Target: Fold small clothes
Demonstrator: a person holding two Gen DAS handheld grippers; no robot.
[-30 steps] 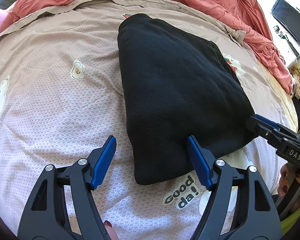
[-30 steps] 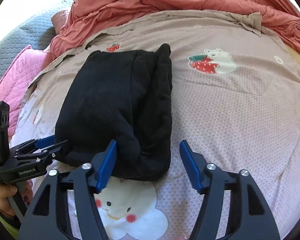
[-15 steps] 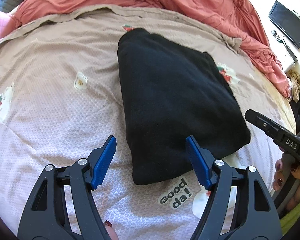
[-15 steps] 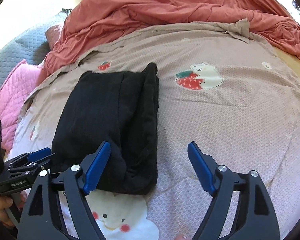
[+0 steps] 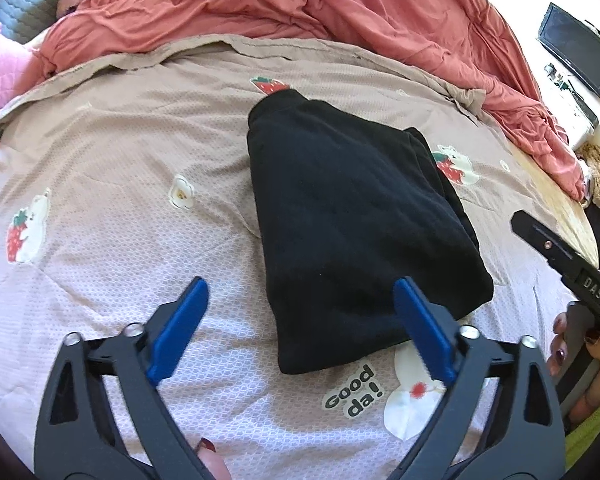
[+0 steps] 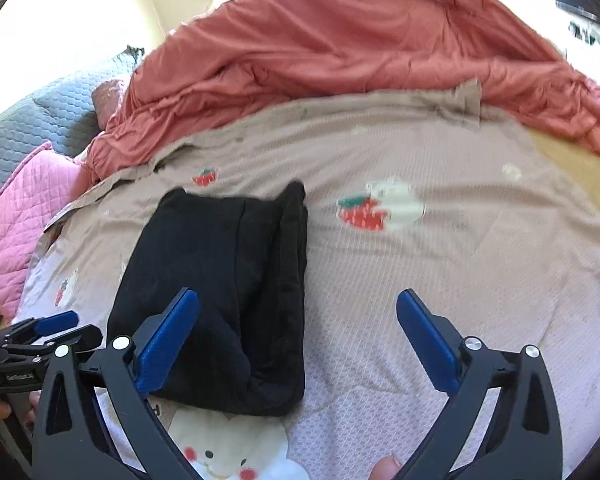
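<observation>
- While both claws hang above it, the black knit garment (image 5: 352,232), folded into a compact rectangle, lies flat on the beige printed bedspread (image 5: 120,184), near edge.
- Left gripper (image 5: 300,328) and right gripper (image 6: 298,336) just spread wide, jaws empty, clear of cloth.
- Folding looks finished; any remaining pieces not visible.

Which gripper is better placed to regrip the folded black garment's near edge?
Left, marginally. The left gripper frames the folded black garment's near corner; the right gripper sits mostly over bare sheet. Both are open.
</observation>
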